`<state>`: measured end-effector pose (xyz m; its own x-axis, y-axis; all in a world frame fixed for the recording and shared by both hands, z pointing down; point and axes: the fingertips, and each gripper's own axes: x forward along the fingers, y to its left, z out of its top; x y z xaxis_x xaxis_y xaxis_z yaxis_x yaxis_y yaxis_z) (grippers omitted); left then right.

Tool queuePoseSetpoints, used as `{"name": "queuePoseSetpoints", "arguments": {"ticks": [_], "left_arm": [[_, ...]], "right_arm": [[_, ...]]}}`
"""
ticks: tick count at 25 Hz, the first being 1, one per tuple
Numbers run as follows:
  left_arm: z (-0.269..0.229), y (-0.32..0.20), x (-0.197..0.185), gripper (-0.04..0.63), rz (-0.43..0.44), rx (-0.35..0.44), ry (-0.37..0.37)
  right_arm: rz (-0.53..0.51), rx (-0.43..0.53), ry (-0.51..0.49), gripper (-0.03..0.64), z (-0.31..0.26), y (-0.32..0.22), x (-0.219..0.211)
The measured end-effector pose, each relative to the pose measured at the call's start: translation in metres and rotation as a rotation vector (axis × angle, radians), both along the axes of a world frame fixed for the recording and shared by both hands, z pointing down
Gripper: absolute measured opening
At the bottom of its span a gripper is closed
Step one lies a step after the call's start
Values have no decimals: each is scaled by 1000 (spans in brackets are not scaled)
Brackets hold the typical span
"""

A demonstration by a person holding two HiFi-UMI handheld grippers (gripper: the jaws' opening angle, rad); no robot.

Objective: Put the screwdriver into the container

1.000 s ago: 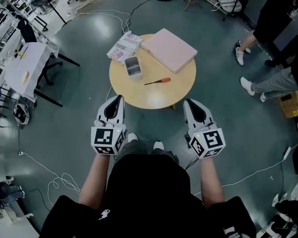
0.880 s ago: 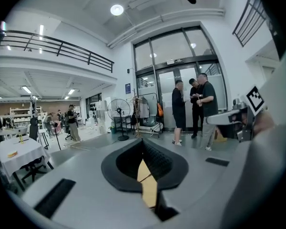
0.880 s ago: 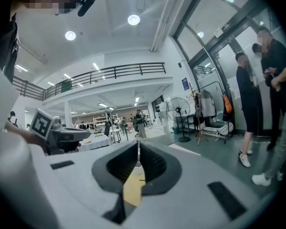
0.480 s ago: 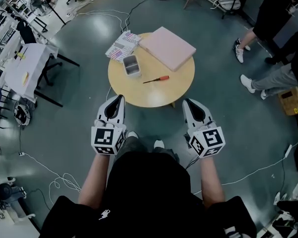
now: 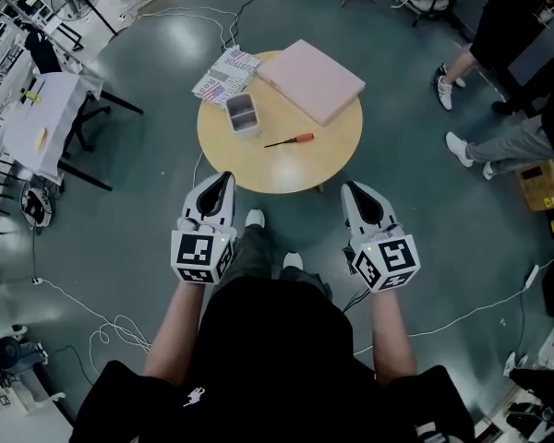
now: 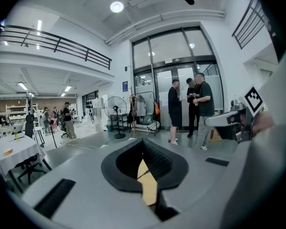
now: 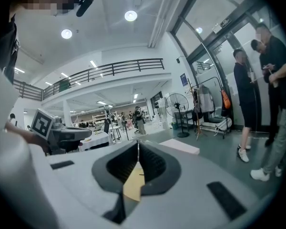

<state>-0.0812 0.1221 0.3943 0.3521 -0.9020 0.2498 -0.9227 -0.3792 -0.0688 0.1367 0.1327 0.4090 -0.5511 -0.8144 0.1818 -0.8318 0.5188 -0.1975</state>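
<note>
The person wears a black short-sleeved shirt (image 5: 268,358) with a small white logo (image 5: 196,397) low on its left side. Beyond the shirt's front edge are grey-green trousers (image 5: 251,255) and white shoes (image 5: 255,218). Either side of the shirt, the left gripper (image 5: 224,181) and right gripper (image 5: 349,189) have pale grey shells lined with black ridged pads (image 6: 157,159). Each carries a cube (image 5: 203,257) of black-and-white square markers.

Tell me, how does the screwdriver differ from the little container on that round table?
The screwdriver is thin and long, with an orange-red handle; the container is a boxy, greyish, open-topped tub. The screwdriver lies flat, the container stands upright. The screwdriver lies nearer the person than the container. Both rest on the wooden table, apart from each other.
</note>
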Motion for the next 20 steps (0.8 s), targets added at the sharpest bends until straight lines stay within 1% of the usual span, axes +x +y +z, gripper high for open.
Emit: {"name": "queuePoseSetpoints", "arguments": {"ticks": [6,12,20], "left_arm": [[10,-26,1,3,26,-19,1],[13,-57,1,3,66,-33,-23],[19,-113,-13,3,111,-56,0]], "right_arm": [[18,-23,7,3,8,-17,-1],[37,-36,2,3,7,-48,-9],[59,-63,4,3,17,-97,-28]]}}
